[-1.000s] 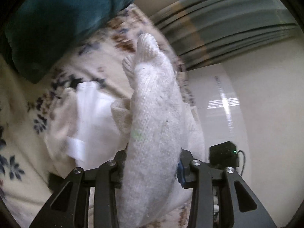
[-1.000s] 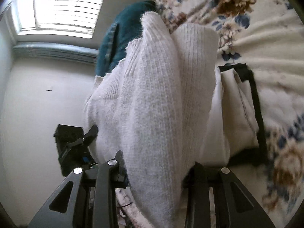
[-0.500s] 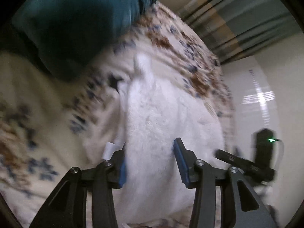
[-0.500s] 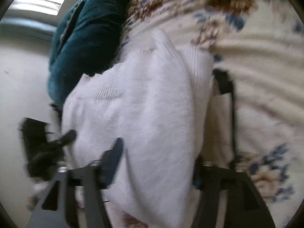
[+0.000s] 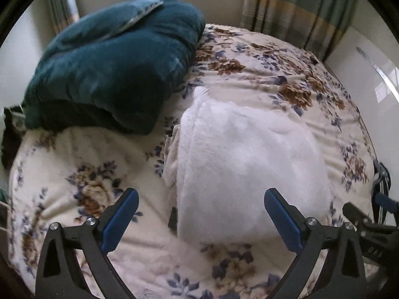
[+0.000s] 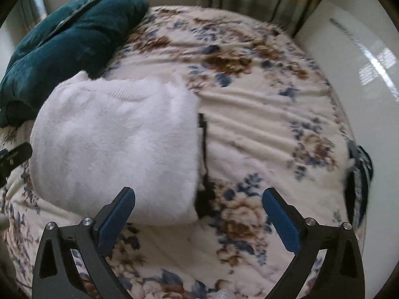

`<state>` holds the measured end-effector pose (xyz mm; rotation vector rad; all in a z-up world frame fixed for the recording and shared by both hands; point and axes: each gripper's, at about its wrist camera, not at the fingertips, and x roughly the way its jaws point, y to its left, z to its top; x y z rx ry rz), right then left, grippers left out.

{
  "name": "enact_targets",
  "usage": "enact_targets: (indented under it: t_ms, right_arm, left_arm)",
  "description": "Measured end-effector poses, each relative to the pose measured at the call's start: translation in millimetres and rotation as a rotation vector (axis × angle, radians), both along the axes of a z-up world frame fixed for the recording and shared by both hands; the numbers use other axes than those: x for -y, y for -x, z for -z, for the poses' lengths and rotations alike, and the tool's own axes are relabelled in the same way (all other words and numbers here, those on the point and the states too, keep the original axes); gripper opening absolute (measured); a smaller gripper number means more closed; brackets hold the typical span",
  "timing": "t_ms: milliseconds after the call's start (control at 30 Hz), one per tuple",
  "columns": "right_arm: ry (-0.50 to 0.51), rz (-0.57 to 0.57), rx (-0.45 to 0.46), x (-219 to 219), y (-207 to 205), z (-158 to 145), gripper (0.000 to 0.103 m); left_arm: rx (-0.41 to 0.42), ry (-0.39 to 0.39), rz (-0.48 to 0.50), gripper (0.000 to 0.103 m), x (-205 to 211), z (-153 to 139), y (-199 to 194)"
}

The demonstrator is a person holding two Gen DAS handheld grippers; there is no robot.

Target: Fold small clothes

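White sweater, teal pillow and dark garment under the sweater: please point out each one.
white sweater [image 6: 114, 144], right wrist view, middle of the folded body
teal pillow [image 5: 112, 64], left wrist view, its front face
dark garment [image 6: 203, 147], right wrist view, strip beside the sweater's edge

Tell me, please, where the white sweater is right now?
The white sweater lies folded on the floral bedspread, right of the teal pillow; it sits centre in the left view, left in the right view.

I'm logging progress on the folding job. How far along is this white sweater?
The white sweater lies folded into a compact bundle on the floral blanket, atop another light, dark-trimmed garment. Nothing is in hand: the left gripper and right gripper both hover with jaws open and empty. No unfolded clothes are clearly visible; more may lie out of view.
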<state>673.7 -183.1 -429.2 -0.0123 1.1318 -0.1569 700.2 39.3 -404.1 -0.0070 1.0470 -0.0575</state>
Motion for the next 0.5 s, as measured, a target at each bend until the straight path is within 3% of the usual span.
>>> enact_targets:
  t_ms: [200, 500]
  right_arm:
    - [0.007, 0.015, 0.052, -1, 50, -65, 0.103]
    - [0.060, 0.020, 0.188, -3, 164, -207, 0.103]
  left_arm:
    - [0.071, -0.047, -0.010, 0.103, 7, -62, 52]
    - [0.182, 0.000, -0.023, 0.103, 6, -183, 154]
